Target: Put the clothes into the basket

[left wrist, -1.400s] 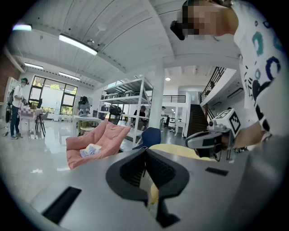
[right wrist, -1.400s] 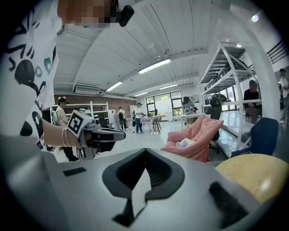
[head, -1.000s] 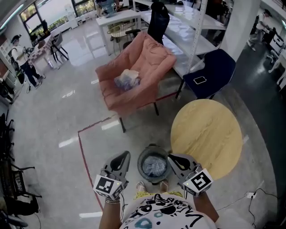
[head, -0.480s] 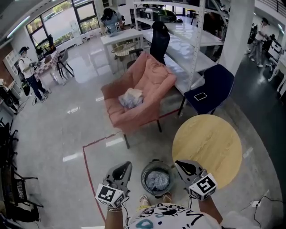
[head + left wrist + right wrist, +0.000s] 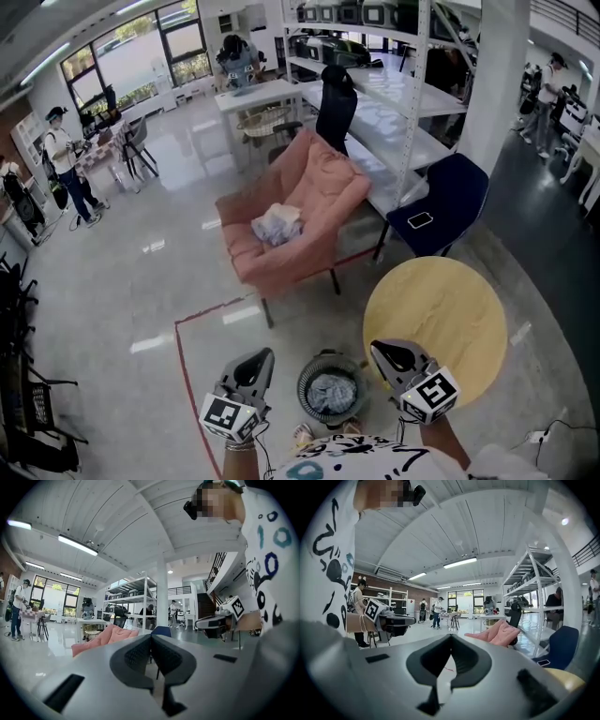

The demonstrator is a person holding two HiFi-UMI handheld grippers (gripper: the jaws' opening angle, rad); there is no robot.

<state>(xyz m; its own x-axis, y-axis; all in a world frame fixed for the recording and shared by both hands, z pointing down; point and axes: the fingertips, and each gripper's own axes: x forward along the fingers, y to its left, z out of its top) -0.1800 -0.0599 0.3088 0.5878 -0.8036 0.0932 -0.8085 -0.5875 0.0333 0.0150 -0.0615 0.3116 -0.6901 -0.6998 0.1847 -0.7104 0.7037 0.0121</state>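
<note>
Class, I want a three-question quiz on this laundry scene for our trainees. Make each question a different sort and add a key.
1. True or false: the basket on the floor already holds some cloth.
2. Where does the bundle of clothes that is not yet in the basket lie? A) on the pink armchair B) on the round wooden table C) on the blue chair
3. Fill in the blank: the left hand-held gripper and the right hand-held gripper both have their jaws ____, with nothing between them.

Key: 1 true; 2 A; 3 shut.
</note>
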